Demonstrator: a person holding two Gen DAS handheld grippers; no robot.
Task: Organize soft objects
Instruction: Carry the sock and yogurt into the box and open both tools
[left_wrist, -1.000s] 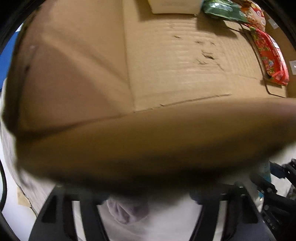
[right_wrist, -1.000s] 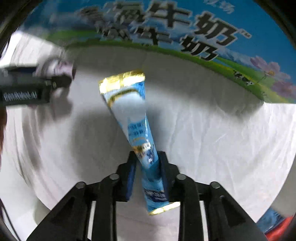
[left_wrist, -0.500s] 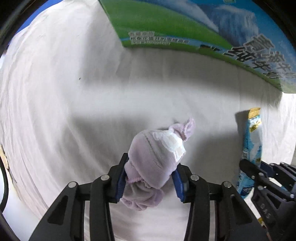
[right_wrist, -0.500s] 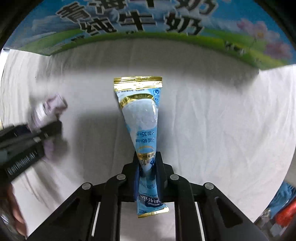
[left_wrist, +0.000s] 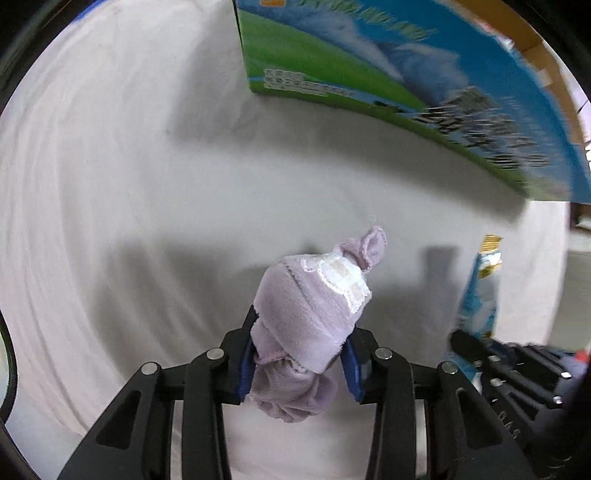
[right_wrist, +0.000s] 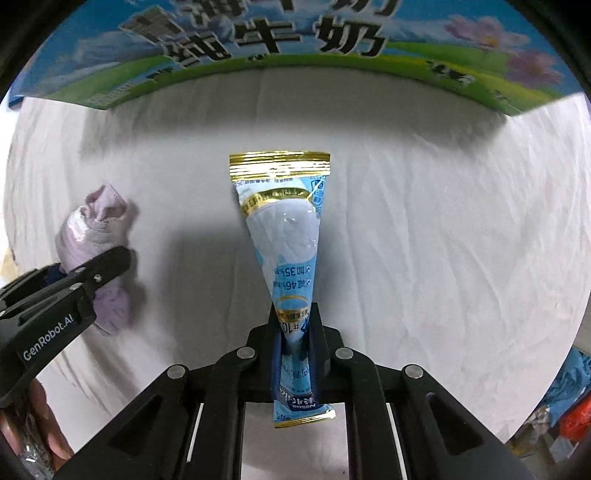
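Note:
My left gripper (left_wrist: 301, 350) is shut on a rolled lilac sock (left_wrist: 314, 306) with white lace trim, held above the white cloth. The sock also shows in the right wrist view (right_wrist: 94, 236), at the left, with the left gripper (right_wrist: 88, 273) clamped on it. My right gripper (right_wrist: 295, 332) is shut on a blue ice-cream cone wrapper (right_wrist: 284, 236) with gold ends, its wide end pointing away. The wrapper shows in the left wrist view (left_wrist: 480, 284) at the right, beside the right gripper (left_wrist: 476, 339).
A blue and green milk carton box (right_wrist: 295, 44) stands at the far side of the white cloth (right_wrist: 424, 221); it also shows in the left wrist view (left_wrist: 369, 81). Colourful packets (right_wrist: 569, 402) lie at the right edge.
The left gripper came back out of the cardboard box with the sock still held and now hovers over the cloth. The right gripper swung to face the box squarely and moved closer.

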